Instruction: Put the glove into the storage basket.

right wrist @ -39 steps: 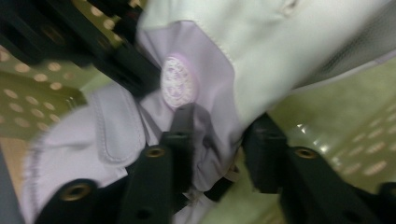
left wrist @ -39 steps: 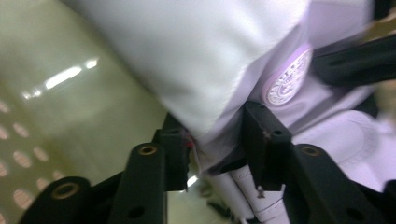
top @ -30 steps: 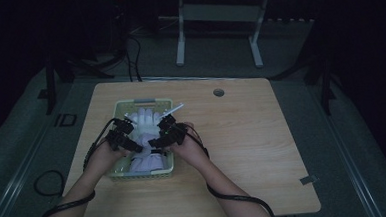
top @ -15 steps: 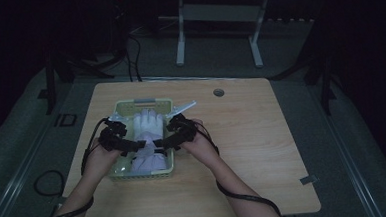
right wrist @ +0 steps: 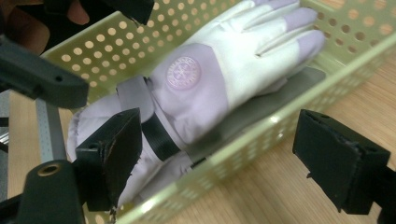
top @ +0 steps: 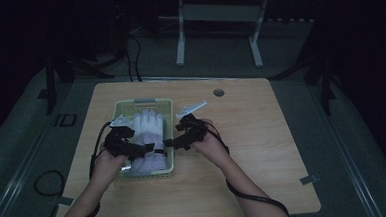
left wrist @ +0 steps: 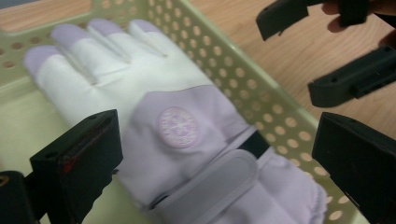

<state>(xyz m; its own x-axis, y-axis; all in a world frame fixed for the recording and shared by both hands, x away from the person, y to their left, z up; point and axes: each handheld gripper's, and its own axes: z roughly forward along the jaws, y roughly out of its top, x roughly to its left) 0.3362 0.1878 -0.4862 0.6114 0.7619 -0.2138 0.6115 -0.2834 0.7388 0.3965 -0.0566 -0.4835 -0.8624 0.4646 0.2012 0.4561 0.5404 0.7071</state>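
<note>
while the wooden table (top: 263, 150) spreads broad and bare around the work, the business sits toward its left half, where a pale green perforated basket (top: 167, 106) holds a white and lilac glove (top: 147, 128) lying flat on its floor. the glove's long axis runs along the basket's length, fingertips toward the far end and the strapped cuff toward the person, with a round badge on the back facing up and what looks like a second glove beneath it, though that is hard to make out. the left gripper (top: 143, 149) hangs over the near part of the basket, above the cuff end, its jaws having just been opening; in the left gripper view its fingers (left wrist: 79, 161) stand wide apart with the glove lying below and between them, untouched by either pad. the right gripper (top: 170, 142) sits at the basket's right wall, partly over the table, and its jaws too have just been opening; in the right gripper view its fingers (right wrist: 112, 154) are spread, one inside the basket near the cuff, the other outside over the wood, gripping nothing. judging from this, the glove has been released into the basket, and the left gripper is the nearer one, directly above the cuff, should any regrasp be wanted; the right would have to cross the wall first.
</note>
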